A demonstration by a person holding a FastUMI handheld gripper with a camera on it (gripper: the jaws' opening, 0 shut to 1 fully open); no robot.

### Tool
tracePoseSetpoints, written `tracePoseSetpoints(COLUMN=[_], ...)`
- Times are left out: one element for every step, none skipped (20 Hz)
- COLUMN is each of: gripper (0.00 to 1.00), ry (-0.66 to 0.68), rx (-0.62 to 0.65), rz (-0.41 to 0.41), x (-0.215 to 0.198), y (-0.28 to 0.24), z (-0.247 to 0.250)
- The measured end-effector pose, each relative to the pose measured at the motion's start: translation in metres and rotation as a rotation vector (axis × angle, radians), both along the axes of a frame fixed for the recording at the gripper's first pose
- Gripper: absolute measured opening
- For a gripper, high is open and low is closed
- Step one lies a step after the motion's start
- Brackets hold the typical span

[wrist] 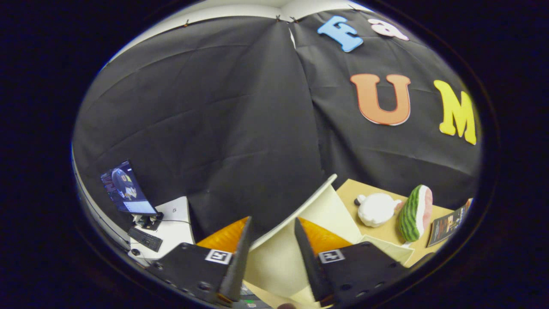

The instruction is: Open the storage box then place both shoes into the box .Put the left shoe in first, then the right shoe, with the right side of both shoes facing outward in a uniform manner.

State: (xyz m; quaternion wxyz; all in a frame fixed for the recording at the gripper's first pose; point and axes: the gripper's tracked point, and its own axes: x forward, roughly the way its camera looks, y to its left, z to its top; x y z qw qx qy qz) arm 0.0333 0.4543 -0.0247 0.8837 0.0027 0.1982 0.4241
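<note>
I had the gripper [270, 257] tilted up toward the booth wall, its two fingers apart with nothing clamped between them. In the gap and just ahead of them stood the cream-white hinged lid of the storage box [317, 210], raised on a slant from 7 o'clock up toward 1 o'clock. I judged the box already opened, so the first step looked done. I saw neither shoe, so both placements, left first and then right, seemed still ahead of me.

The box body was cut off below the fingers; I could not make out its inside or whether anything lay in it. At 3 o'clock of the lid, on the tan tabletop [356, 189], sat a white plush toy [376, 209], a green-rinded watermelon-slice cushion [415, 213] beside it, and a dark printed leaflet [448, 223] partly cut off. At 9 o'clock, a tilted monitor [126, 189] stood on a white side desk [176, 225].
</note>
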Motion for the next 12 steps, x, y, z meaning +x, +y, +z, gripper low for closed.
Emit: tracePoseSetpoints(gripper=[0.67,0.77,0.87,0.92,0.97,0.97,0.97,0.97,0.97,0.97,0.97,0.97], ry=[-0.036,-0.067,-0.087,-0.104,-0.117,-0.127,-0.138,-0.141,-0.139,-0.138,-0.14,-0.146], rx=[0.007,0.017,0.03,0.04,0.05,0.06,0.069,0.065,0.069,0.068,0.074,0.08], rz=[-0.002,-0.011,-0.021,-0.038,-0.058,-0.082,-0.112,-0.147,-0.179,-0.216,-0.25,-0.29], x=[0.001,0.003,0.004,0.004,0.006,0.006,0.009,0.011,0.014,0.015,0.016,0.016], y=[-0.001,-0.005,-0.008,-0.015,-0.024,-0.037,-0.049,-0.064,-0.079,-0.094,-0.113,-0.135], z=[0.007,0.014,0.018,0.021,0.024,0.028,0.03,0.029,0.027,0.025,0.026,0.027])
